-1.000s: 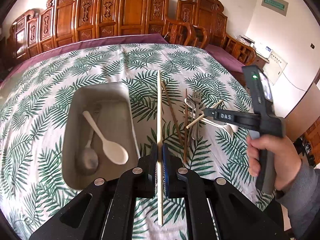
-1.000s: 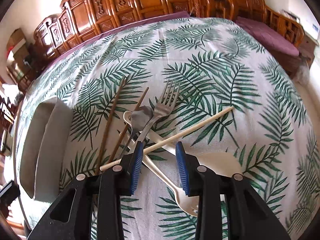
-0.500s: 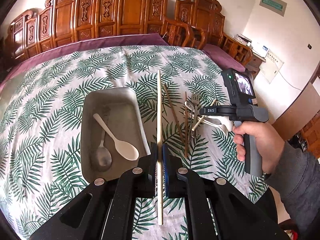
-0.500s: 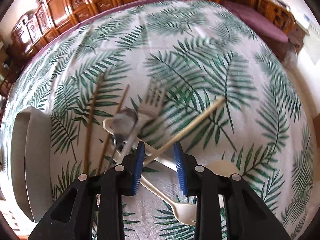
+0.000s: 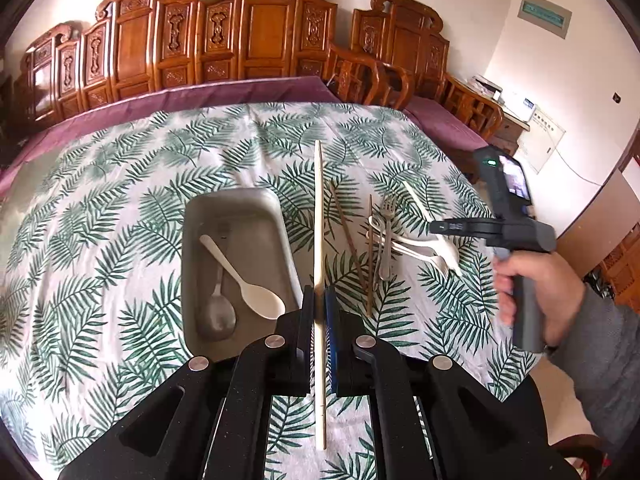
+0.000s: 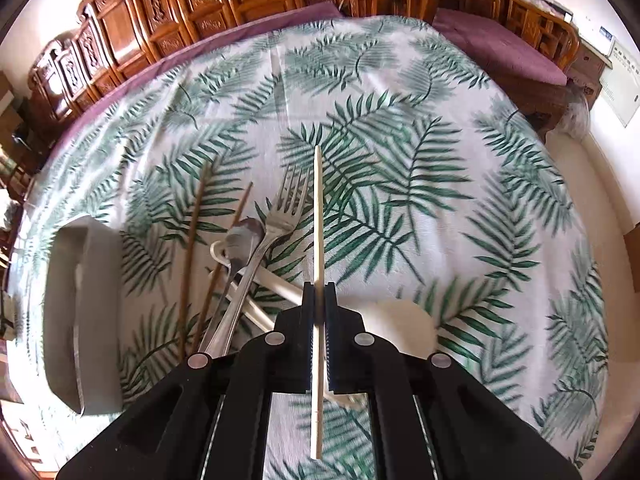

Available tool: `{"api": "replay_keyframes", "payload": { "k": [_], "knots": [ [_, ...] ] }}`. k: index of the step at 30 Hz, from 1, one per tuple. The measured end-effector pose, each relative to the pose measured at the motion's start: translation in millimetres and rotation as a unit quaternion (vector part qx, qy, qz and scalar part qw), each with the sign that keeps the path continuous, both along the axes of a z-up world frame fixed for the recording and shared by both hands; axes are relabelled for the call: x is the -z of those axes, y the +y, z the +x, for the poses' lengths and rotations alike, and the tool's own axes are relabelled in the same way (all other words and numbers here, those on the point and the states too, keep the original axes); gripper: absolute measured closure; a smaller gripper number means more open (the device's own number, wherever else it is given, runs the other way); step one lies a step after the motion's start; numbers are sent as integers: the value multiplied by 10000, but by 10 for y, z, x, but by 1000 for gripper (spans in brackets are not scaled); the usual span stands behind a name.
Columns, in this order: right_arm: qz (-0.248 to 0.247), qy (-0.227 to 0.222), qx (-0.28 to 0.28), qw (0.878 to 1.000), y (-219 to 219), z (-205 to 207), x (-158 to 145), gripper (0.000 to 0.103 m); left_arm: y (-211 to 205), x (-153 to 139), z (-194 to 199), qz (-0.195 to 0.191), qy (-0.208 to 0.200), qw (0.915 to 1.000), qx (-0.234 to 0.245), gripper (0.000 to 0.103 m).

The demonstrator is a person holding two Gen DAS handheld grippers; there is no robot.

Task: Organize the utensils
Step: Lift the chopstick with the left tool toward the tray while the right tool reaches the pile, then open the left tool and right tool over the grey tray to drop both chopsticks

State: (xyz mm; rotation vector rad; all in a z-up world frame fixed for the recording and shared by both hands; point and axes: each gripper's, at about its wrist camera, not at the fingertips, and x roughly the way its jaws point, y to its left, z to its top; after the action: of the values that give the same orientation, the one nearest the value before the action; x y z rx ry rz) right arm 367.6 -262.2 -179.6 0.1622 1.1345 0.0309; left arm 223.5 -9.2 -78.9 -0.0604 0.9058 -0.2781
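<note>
The right gripper [image 6: 319, 304] is now clamping a pale chopstick [image 6: 318, 216] between fully closed fingers; a second ago its fingers were standing apart over that stick, which was lying diagonally across the utensil pile on the leaf-print tablecloth [image 6: 460, 184]. The stick is now pointing straight ahead along the fingers, lifted clear of the cloth, its rear end projecting behind the pads. Taking the grey metal tray [image 5: 232, 216] as landmark: the left gripper [image 5: 319, 312] is sitting just off the tray's right near corner, fingers pressed shut on a second pale chopstick [image 5: 319, 208], a grip unchanged from the earlier pictures, with the stick running parallel to the tray's right wall. Inside the tray a white plastic spoon [image 5: 244, 276] is lying diagonally over a metal spoon [image 5: 218, 312]. To the right of the tray, beyond the held stick, two dark brown chopsticks [image 5: 348, 236] are resting on the cloth, then a metal fork [image 5: 387, 236] and a second metal spoon [image 6: 240, 248] crossing white plastic utensils [image 5: 424, 246]. Farther right again, the right gripper [image 5: 460, 226] is showing in the left view, held in the person's hand [image 5: 536, 292] above that pile; it has drawn back and risen since the earlier frames. Carved wooden chairs [image 5: 256, 32] are lining the wall behind the tray.
</note>
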Motion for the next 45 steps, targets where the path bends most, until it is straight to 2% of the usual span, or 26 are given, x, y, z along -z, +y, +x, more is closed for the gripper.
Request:
{"api": "replay_keyframes", "payload": {
  "k": [5, 15, 19, 24, 32, 38, 45],
  "knots": [
    [184, -338, -126, 9992, -108, -365, -327, 97, 17, -67, -40, 98, -74, 9999, -76, 99],
    [56, -886, -704, 9936, 39, -805, -780, 97, 122, 39, 106, 75, -7, 9998, -203, 99],
    [94, -962, -977, 9905, 258, -854, -817, 97, 208, 99, 230, -12, 96, 9995, -298, 99],
    [277, -980, -1277, 9866, 563, -822, -854, 97, 292, 214, 399, 73, 201, 9992, -339, 99],
    [482, -1009, -1767, 9779, 1116, -681, -885, 97, 484, 557, 767, 71, 476, 9973, -550, 99],
    [487, -940, -1965, 9748, 1387, -610, -817, 97, 560, 730, 966, 38, 593, 9964, -607, 99],
    [500, -835, -2098, 9729, 1605, -487, -721, 97, 618, 853, 1007, -12, 734, 9951, -655, 99]
  ]
}}
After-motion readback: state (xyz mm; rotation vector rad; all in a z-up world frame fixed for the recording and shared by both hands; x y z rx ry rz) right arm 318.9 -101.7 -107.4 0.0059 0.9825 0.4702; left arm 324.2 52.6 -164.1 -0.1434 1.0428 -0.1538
